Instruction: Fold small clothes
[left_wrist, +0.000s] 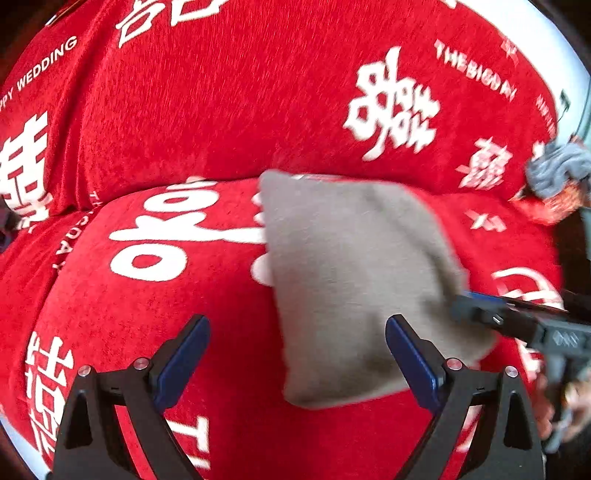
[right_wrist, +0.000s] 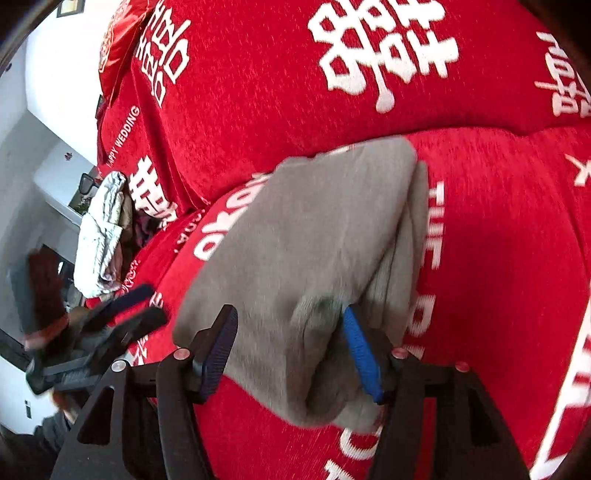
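A folded grey fleece garment lies at frame centre on the red sofa cover with white lettering. The left tool is released, fingers spread before it. The right tool stands released around the garment's near fold.

Cover: red, printed in white — "PPY WEDDING" at upper left of the left view, start cut off.
Cover, right edge: "THE BIG DA…" — blurred at the end.
Cover, right view: "HAPPY WEDDING" at left, running up the fold.
Seat: "THE B…" beside grey cloth.
Elsewhere: large white Chinese characters.
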